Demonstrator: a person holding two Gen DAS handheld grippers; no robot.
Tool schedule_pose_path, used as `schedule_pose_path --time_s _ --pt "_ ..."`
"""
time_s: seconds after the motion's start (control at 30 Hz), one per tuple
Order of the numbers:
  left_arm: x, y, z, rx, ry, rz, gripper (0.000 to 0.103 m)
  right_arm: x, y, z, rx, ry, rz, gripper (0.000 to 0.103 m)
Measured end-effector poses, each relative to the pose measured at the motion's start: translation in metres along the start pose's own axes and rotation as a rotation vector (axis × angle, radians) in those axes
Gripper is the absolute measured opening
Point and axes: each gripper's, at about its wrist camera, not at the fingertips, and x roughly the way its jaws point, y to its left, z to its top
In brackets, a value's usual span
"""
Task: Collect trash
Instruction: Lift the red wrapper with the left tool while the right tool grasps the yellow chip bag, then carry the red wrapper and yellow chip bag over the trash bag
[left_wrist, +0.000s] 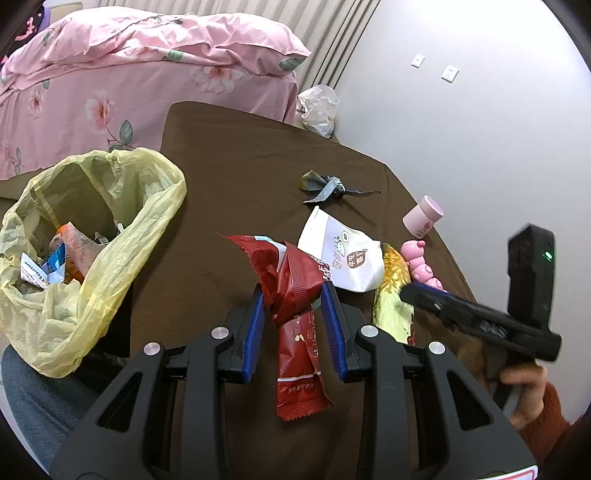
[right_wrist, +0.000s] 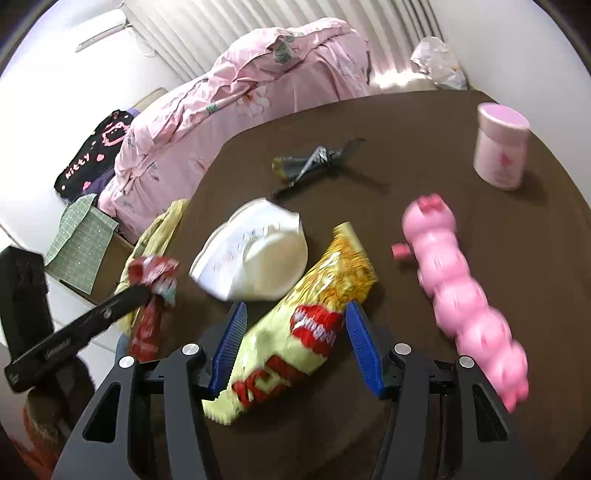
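Observation:
My left gripper (left_wrist: 293, 301) is shut on a red snack wrapper (left_wrist: 295, 295), pinched at its crumpled middle; it also shows in the right wrist view (right_wrist: 151, 295). A yellow trash bag (left_wrist: 85, 240), open and holding several wrappers, sits at the table's left. My right gripper (right_wrist: 295, 321) is open, its blue pads either side of a yellow-green snack bag (right_wrist: 295, 332) lying on the table. A white pouch (right_wrist: 255, 254) lies just beyond, and a grey crumpled wrapper (right_wrist: 314, 160) farther back.
The brown table (right_wrist: 406, 147) carries a pink caterpillar toy (right_wrist: 461, 291) right of the yellow bag and a pink jar (right_wrist: 500, 146) at the far right. A bed with pink floral bedding (left_wrist: 129, 74) stands behind. A white plastic bag (left_wrist: 317, 109) lies by the wall.

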Motion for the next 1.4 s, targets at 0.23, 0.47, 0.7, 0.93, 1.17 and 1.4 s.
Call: schedule_pose_path --time_s 0.23,0.47,0.7,0.93,1.17,1.4 --pt "0.0 -0.005 0.001 0.018 -0.009 -0.006 0.028 -0.01 0.001 0.007 -0.098 -0.015 0.036 0.009" --pt "-0.005 -0.014 0.0 0.05 -0.021 -0.01 0.028 -0.027 -0.004 0.007 -0.046 -0.059 0.03 0.01" --pt "-0.003 -0.006 0.0 0.018 -0.017 -0.013 0.028 -0.009 -0.014 0.003 0.089 -0.058 0.056 0.055" --pt "-0.003 -0.002 -0.001 0.007 -0.017 -0.004 0.028 0.017 -0.016 0.016 0.071 0.02 0.109 0.035" --pt "-0.009 -0.003 0.004 0.008 -0.042 -0.012 0.028 -0.037 0.027 0.025 -0.18 -0.148 0.035 0.031" --pt "-0.07 0.011 0.049 0.039 -0.257 0.1 0.028 -0.072 0.11 0.075 -0.435 -0.376 0.016 0.03"
